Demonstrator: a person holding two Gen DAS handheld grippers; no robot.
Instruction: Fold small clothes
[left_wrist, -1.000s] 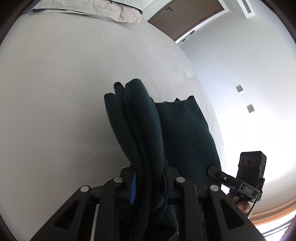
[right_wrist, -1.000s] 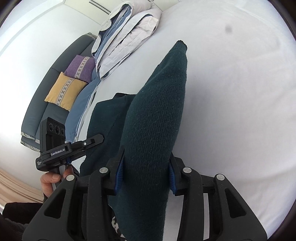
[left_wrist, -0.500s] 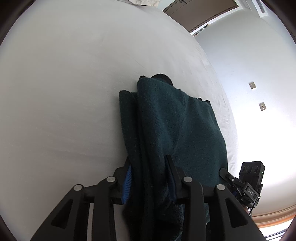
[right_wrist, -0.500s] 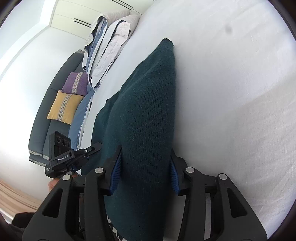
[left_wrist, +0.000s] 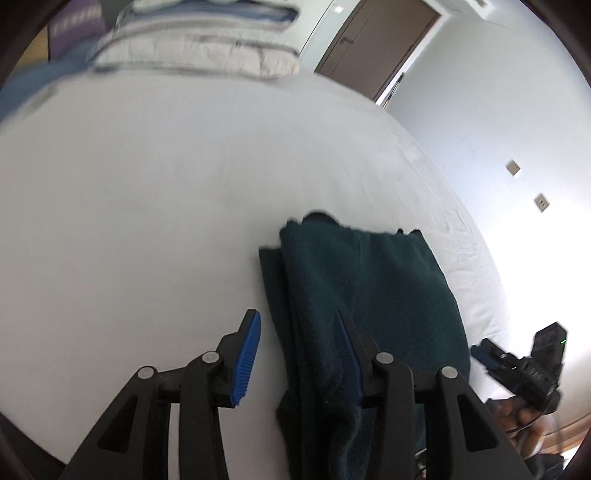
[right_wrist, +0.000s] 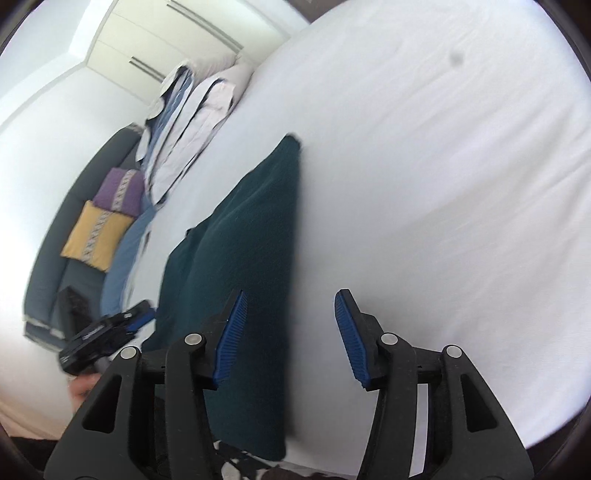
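Lying folded on the bed (left_wrist: 147, 221), the garment (left_wrist: 369, 295) is free — both grippers, left (left_wrist: 299, 354) and right (right_wrist: 288, 332), gape open; a snagging pad could undo the fold.

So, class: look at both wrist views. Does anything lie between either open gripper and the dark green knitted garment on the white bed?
Nothing visible does. The dark green knitted garment lies folded on the white bed sheet, right at the left gripper and the right gripper, both open, with its edge between their fingers.
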